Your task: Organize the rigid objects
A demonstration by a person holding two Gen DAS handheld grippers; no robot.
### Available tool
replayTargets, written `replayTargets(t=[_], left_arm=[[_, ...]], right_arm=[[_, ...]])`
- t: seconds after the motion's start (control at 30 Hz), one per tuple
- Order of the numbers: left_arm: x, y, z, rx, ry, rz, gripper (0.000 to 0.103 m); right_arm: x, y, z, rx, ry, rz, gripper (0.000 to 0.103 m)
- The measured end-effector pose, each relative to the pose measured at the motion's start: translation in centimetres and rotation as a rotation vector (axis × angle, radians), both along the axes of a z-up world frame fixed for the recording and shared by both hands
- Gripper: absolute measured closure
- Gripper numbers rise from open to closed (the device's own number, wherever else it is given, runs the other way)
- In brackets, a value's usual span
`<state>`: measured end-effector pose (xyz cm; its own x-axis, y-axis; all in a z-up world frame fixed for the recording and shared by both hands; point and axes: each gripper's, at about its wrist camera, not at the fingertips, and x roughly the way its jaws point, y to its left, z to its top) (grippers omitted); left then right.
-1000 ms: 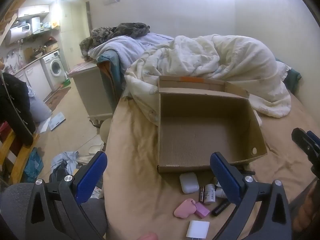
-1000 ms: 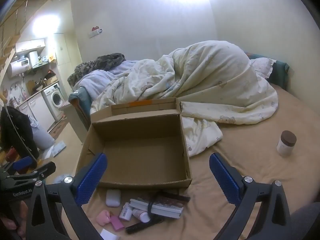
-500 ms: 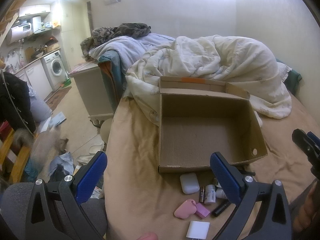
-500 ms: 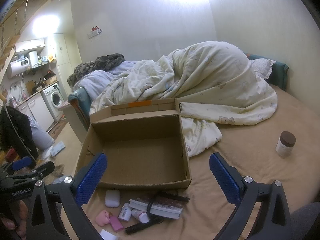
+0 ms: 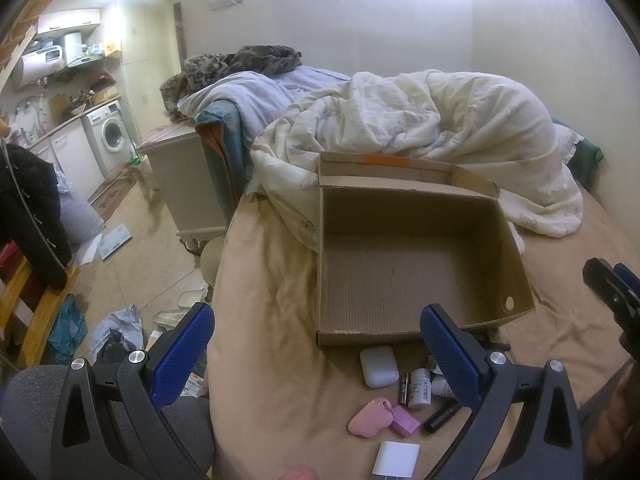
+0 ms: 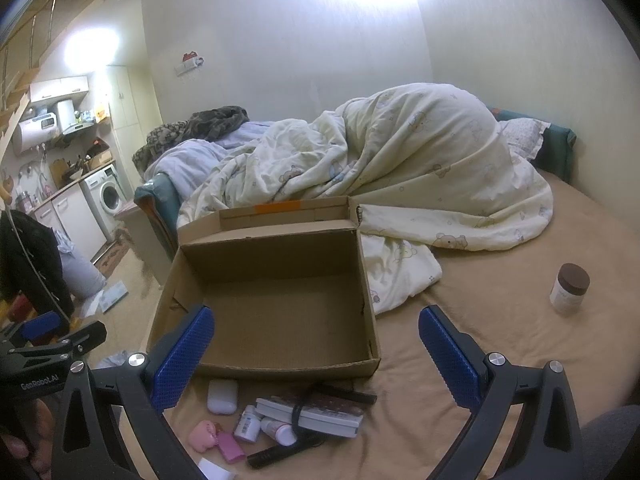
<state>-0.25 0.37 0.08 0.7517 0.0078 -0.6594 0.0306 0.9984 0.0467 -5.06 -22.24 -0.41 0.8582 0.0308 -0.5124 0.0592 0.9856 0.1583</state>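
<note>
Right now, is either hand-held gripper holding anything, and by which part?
Nothing is held. The left hand-held gripper and the right hand-held gripper are both open above the bed, near the empty cardboard box.

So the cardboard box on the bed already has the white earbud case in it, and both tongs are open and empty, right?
Not quite. The cardboard box is empty; the white earbud case lies on the bed just outside the box's near wall, beside the other small items, as the right wrist view shows. The rest holds: left tongs and right tongs are both open and empty.
</note>
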Motion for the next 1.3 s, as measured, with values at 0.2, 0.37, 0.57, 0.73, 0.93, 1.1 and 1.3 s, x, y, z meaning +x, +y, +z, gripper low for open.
replayTargets(t=[0.2, 0.37, 0.57, 0.73, 0.93, 1.1, 1.3], left_arm=[[0.0, 0.0, 0.0, 0.002, 0.002, 0.0, 0.0], [0.0, -0.2, -0.1, 0.005, 0.003, -0.001, 0.0], [0.0, -0.2, -0.2, 0.005, 0.003, -0.002, 0.0], [0.0, -0.2, -0.2, 0.005, 0.003, -0.002, 0.0], [0.0, -0.2, -0.2, 0.006, 0.004, -0.002, 0.0], [0.0, -0.2, -0.2, 0.006, 0.009, -0.004, 0.0], [0.2, -0.5, -1.1, 0.011, 0.037, -0.015, 0.0]], right_arm=[[0.0, 0.0, 0.0, -0.001, 0.0, -0.001, 0.0], [0.0, 0.0, -0.1, -0.002, 0.0, 0.0, 0.0], [0.0, -0.1, 0.0, -0.002, -0.001, -0.002, 0.0], [0.0, 0.0, -0.1, -0.003, 0.001, -0.001, 0.0], [0.0, 0.0, -0.1, -0.003, 0.001, -0.001, 0.0], [0.0, 0.1, -0.1, -0.004, 0.003, 0.0, 0.0], [0.1, 0.1, -0.1, -0.003, 0.003, -0.001, 0.0]])
